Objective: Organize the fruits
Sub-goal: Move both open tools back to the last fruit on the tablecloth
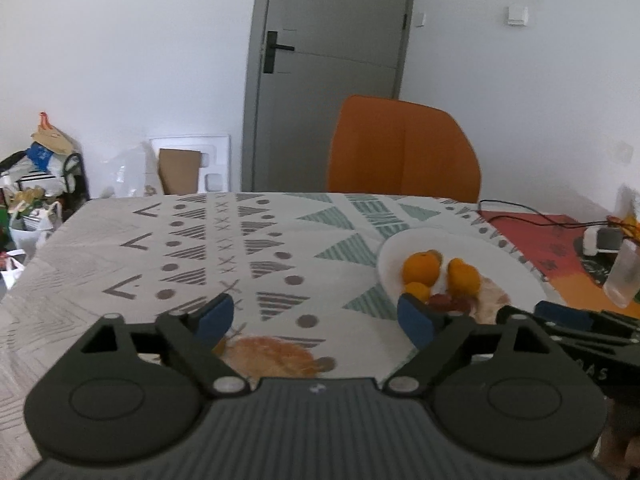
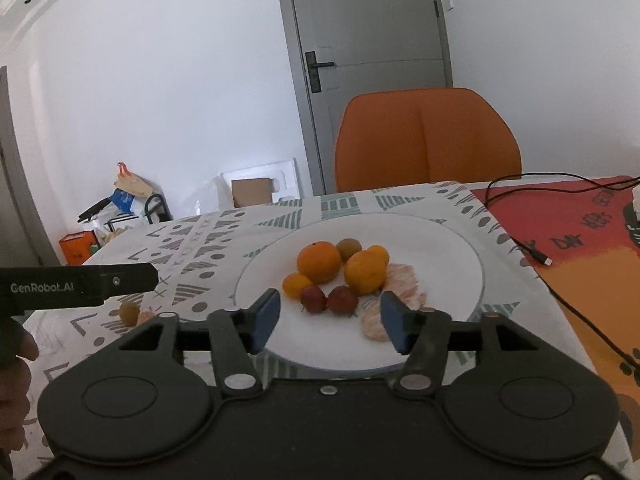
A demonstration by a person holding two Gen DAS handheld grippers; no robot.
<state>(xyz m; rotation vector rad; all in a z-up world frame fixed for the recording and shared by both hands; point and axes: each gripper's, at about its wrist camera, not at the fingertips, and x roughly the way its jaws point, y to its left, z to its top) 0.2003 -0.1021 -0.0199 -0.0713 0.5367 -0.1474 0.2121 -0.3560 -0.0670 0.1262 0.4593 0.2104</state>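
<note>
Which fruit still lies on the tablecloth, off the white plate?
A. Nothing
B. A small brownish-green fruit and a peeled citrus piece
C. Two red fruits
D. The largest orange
B: the right wrist view shows a small brownish-green fruit and a peeled citrus piece on the tablecloth, left of the white plate.

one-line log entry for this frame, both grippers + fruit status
left gripper: open, empty | right gripper: open, empty | plate: holds fruit | peeled fruit: on tablecloth, off plate

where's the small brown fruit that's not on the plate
In the right wrist view, the small brown fruit sits on the tablecloth left of the white plate.
</note>
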